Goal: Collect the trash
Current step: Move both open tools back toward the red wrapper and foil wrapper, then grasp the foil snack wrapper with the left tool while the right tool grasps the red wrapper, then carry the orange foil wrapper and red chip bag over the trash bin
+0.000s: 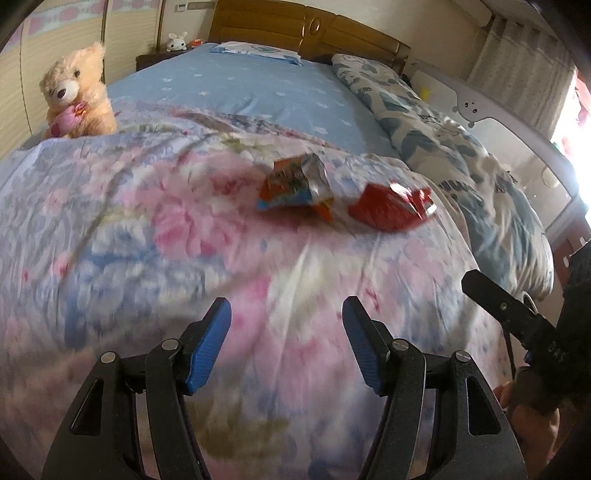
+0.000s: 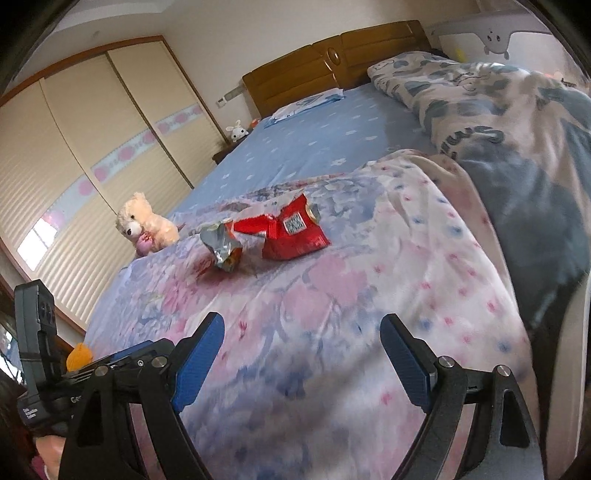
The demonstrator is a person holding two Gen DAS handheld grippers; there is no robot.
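Red wrapper (image 1: 391, 208) and crumpled foil wrapper (image 1: 295, 184) blur ahead of both empty, parted hand-held grippers (image 1: 286, 317) (image 2: 301, 332).

Two crumpled foil snack wrappers lie side by side on the pink-and-blue floral quilt (image 1: 155, 206) — orange-and-silver wrapper (image 1: 295, 184) left, red foil wrapper (image 1: 391, 206) right, seen from the left wrist. Cream plush teddy bear (image 1: 77, 96) sits far left at the quilt's edge; brown wooden headboard (image 1: 310, 33) behind — blue-patterned rolled duvet (image 1: 443, 129) along the right.

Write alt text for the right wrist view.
Two crumpled snack wrappers, one red foil and one silvery, lie on a pink-and-blue floral quilt ahead of the open, empty blue-padded right gripper. A cream teddy bear sits behind them.
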